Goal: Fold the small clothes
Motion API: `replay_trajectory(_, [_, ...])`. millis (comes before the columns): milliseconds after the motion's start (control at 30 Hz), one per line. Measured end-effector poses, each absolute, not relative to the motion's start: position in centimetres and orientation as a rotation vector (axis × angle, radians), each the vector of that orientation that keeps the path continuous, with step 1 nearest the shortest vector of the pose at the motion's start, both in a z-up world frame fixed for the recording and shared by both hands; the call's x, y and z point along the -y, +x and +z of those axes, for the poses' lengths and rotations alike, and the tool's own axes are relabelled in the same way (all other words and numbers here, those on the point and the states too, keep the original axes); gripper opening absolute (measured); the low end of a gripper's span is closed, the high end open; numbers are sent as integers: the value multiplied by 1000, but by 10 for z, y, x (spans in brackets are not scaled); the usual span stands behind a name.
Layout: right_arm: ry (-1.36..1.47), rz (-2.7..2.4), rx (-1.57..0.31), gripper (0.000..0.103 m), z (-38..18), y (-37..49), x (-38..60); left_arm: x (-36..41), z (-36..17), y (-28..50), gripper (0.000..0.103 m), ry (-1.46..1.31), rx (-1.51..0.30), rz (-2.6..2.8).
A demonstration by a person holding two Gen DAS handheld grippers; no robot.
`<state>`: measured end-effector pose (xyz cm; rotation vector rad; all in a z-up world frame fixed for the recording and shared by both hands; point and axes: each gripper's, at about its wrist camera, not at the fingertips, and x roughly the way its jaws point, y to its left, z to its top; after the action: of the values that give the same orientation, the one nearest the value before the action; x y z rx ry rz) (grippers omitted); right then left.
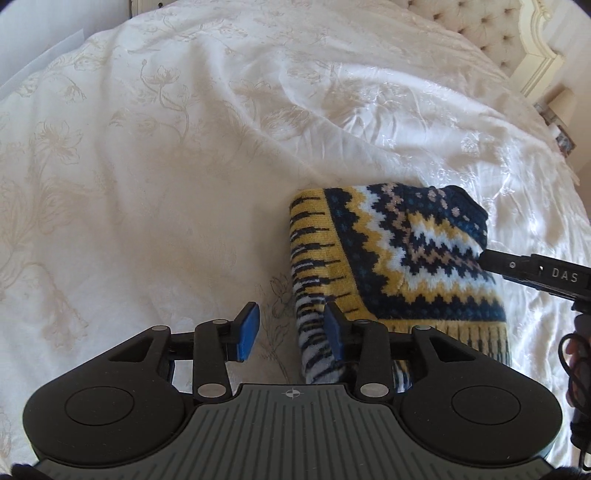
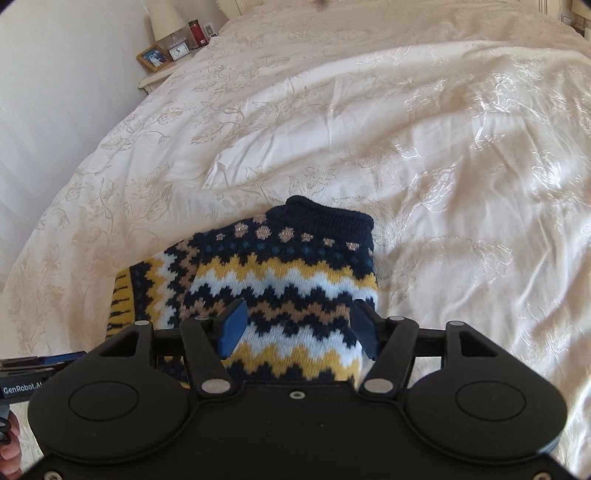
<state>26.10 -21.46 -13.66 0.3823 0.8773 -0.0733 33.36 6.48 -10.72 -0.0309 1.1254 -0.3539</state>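
A small knitted sweater (image 1: pixel 399 258) in navy, yellow and white zigzags lies folded on the cream bedspread (image 1: pixel 166 184). My left gripper (image 1: pixel 291 332) is open at its striped yellow hem; the right blue pad (image 1: pixel 334 332) rests over the hem's edge and the left pad over bare bedspread. In the right wrist view the sweater (image 2: pixel 277 273) lies collar-away, and my right gripper (image 2: pixel 299 328) hovers open above its zigzag body, nothing between the pads. The right gripper's black finger (image 1: pixel 517 267) also shows at the sweater's right edge in the left wrist view.
The bedspread (image 2: pixel 424 147) is rumpled into ridges beyond the sweater. A nightstand (image 2: pixel 162 74) with a lamp, picture frame, clock and red jar stands at the bed's far left corner. A tufted headboard (image 1: pixel 480 33) is at the upper right. A hand (image 2: pixel 9 446) holds the other gripper.
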Motion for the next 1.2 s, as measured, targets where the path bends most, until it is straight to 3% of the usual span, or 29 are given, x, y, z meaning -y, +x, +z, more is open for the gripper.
replay_trajectory(133, [328, -114, -953, 67, -151, 232, 198, -65, -102, 310, 54, -19, -1126, -394])
replay_trajectory(233, [363, -121, -988, 73, -166, 208, 189, -62, -102, 292, 56, 4, -1136, -433])
replay_trajectory(500, [414, -104, -995, 75, -165, 185, 184, -49, -119, 271, 60, 30, -1179, -494])
replay_trajectory(700, [493, -95, -950, 87, -159, 203, 211, -44, -138, 282, 60, 1, -1223, -459])
replay_trajectory(867, [566, -65, -975, 87, -170, 231, 230, -36, -149, 293, 61, -46, -1257, -507])
replay_trajectory(1200, [657, 61, -1001, 93, -194, 274, 240, -38, -171, 305, 76, -169, -1329, -549])
